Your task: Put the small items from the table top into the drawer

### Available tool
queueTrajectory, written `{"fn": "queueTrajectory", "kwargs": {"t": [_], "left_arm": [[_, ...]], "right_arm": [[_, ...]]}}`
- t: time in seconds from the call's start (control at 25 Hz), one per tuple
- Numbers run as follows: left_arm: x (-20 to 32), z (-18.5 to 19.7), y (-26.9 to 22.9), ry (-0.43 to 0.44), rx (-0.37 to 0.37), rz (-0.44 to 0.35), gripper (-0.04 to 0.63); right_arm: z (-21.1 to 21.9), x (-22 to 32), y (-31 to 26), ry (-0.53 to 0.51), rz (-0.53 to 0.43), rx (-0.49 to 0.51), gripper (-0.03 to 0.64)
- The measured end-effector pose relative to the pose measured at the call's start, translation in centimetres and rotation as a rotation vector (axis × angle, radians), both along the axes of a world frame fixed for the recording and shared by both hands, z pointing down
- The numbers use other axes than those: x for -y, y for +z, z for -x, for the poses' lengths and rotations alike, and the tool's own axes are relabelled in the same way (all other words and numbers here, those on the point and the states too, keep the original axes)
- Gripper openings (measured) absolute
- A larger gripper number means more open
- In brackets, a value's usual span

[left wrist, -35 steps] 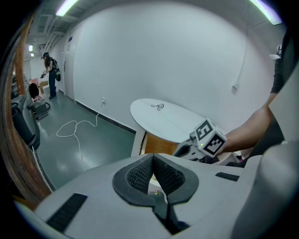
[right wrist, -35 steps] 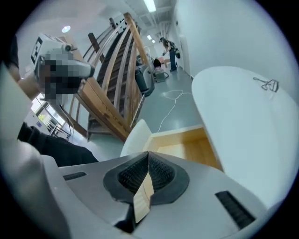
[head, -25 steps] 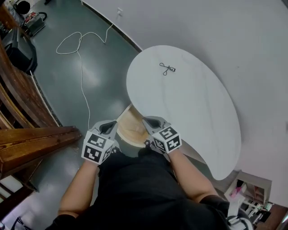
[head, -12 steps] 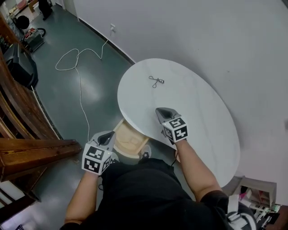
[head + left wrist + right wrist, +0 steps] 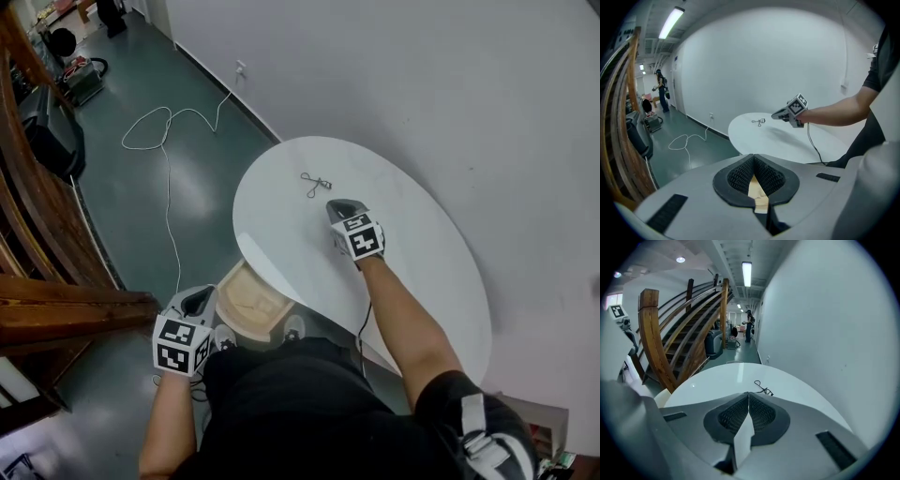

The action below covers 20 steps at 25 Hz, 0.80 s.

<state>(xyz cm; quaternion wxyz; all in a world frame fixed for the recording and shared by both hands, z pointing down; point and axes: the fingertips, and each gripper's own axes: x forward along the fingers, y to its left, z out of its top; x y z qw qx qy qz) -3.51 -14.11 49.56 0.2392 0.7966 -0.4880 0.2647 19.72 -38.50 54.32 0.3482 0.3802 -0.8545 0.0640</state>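
A small black wire-like metal item (image 5: 315,184) (image 5: 763,389) (image 5: 758,122) lies on the far part of the white oval table (image 5: 412,253). My right gripper (image 5: 339,206) (image 5: 780,114) hovers over the table just short of the item, with its jaws shut and nothing between them (image 5: 748,395). An open wooden drawer (image 5: 248,300) sticks out from under the table's near edge. Beside the drawer, low and to its left, my left gripper (image 5: 194,302) has its jaws shut and empty (image 5: 753,157).
A white cable (image 5: 169,122) loops across the dark green floor left of the table. A curved wooden stair railing (image 5: 37,234) runs along the left. A white wall (image 5: 450,94) stands close behind the table. A person (image 5: 661,90) stands far down the hall.
My right gripper has left the drawer front and moved up and forward over the table, toward the black item. The left gripper stays low beside the drawer, a little further left.
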Motion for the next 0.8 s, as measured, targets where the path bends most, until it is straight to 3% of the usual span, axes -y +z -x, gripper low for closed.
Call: {"fn": "queueTrajectory", "kwargs": {"t": [0.44, 0.68, 0.8], "left_arm": [[-2.9, 0.3, 0.4, -0.116, 0.035, 0.032, 0.015], [-4.3, 0.9, 0.5, -0.172, 0.035, 0.035, 0.015], [-4.9, 1.4, 0.6, -0.197, 0.037, 0.037, 0.015]], "right_arm": [[-1.0, 7.7, 4.3, -0.003, 0.039, -0.101, 0.02], [-0.9, 8.2, 7.1, -0.003, 0.173, -0.113, 0.066], [-0.8, 8.8, 7.2, -0.017, 0.16, -0.139, 0.064]]}}
